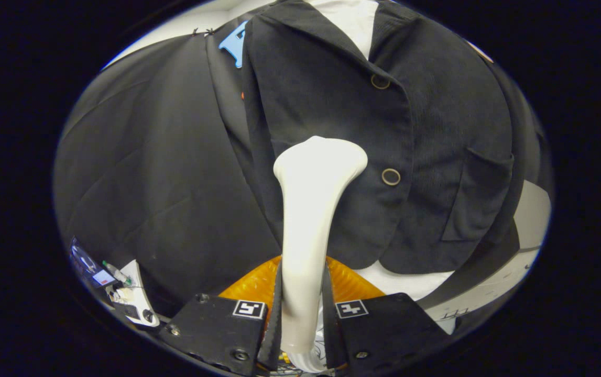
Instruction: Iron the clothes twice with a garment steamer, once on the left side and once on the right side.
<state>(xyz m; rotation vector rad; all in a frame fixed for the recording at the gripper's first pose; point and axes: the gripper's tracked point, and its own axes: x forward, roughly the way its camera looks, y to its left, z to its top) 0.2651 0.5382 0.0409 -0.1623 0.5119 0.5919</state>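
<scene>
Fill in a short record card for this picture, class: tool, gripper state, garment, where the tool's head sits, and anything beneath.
tool: white garment steamer, handle upright between the fingers
gripper: gripper shut on the steamer's handle
garment: dark jacket with two ring buttons, hanging over a white shirt
steamer head: against the jacket's front panel, beside the lower button
beneath: orange object just behind the fingers

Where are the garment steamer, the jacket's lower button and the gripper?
garment steamer (305,230): gripper view, on its white neck.
lower button (391,177): gripper view, on its ring.
gripper (302,314): gripper view, midway between fingertips, clamped on the steamer.
</scene>
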